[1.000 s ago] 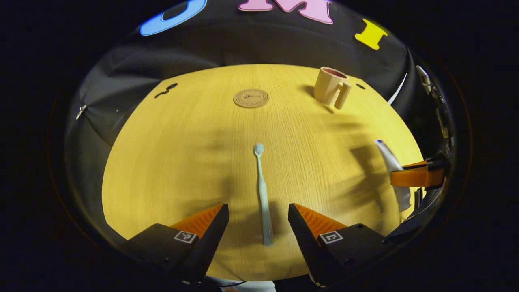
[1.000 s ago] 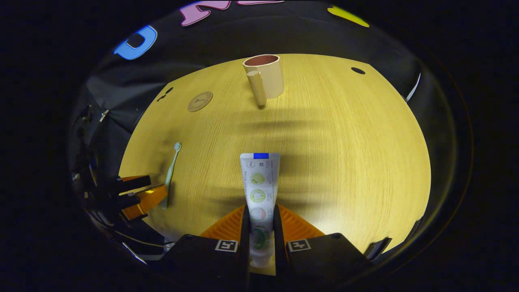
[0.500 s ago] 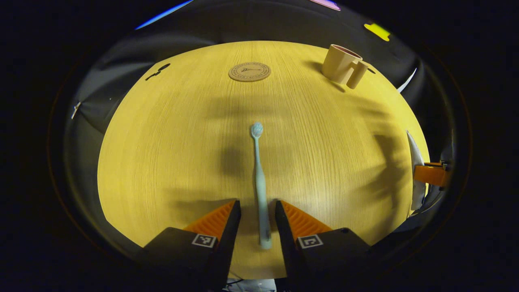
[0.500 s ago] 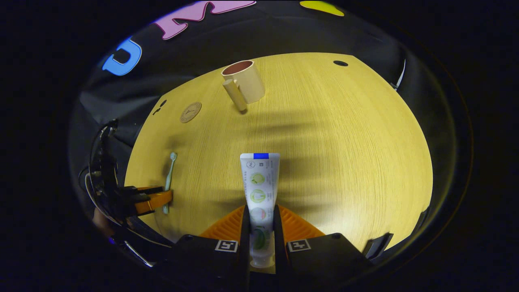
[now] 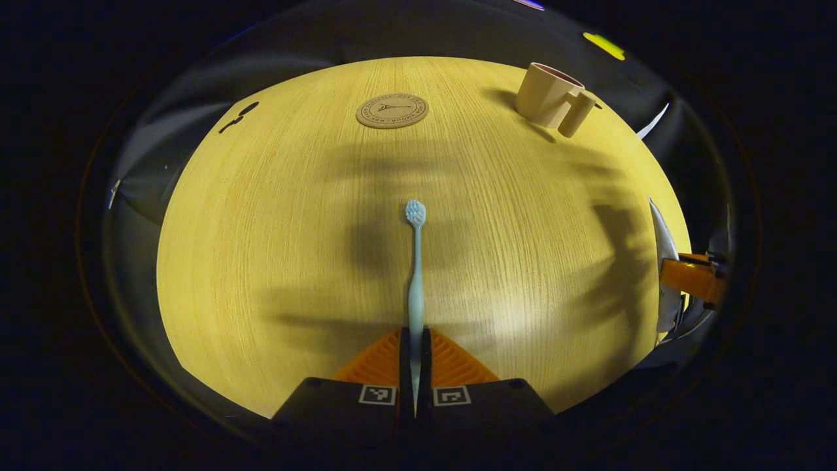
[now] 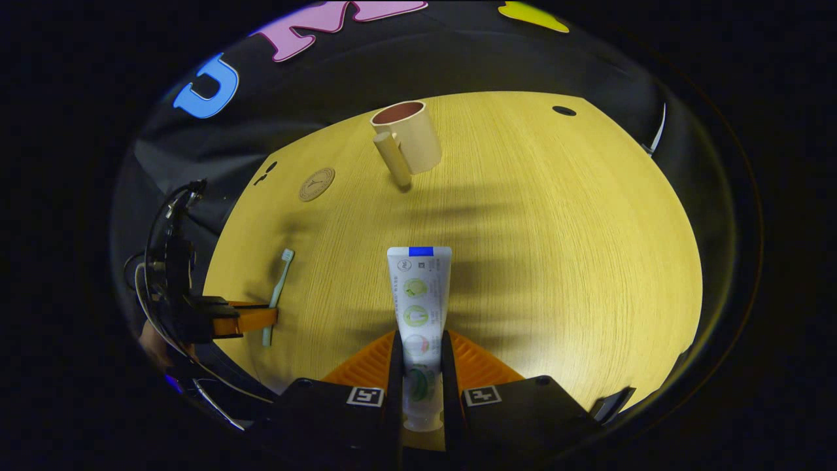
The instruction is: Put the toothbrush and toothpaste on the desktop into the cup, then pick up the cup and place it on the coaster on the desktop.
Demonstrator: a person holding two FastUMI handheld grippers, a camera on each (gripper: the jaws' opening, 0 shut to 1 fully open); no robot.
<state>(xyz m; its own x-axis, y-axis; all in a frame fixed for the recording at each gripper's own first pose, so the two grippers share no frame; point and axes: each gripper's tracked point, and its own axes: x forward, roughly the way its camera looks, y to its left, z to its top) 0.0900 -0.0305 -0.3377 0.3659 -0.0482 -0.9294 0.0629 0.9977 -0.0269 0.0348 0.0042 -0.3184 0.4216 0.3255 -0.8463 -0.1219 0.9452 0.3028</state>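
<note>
Both grippers loaded, cup [image 6: 407, 136] empty
Left gripper [image 5: 414, 350] clenches toothbrush [image 5: 415, 261] near its tail; right gripper [image 6: 419, 353] clamps toothpaste [image 6: 418, 301]; the long brush may pivot during lift

A pale yellow wood-grain counter [image 5: 274, 216] spreads wide under warm overhead light, its grain running in fine lines. Broad soft shadows fall in bands across its middle and right side. Small dark holes [image 5: 239, 114] mark its far left edge, and another dark hole [image 6: 563, 110] sits near the far right. Behind it hangs the booth's black cloth wall [image 6: 458, 59], creased and dim.
</note>
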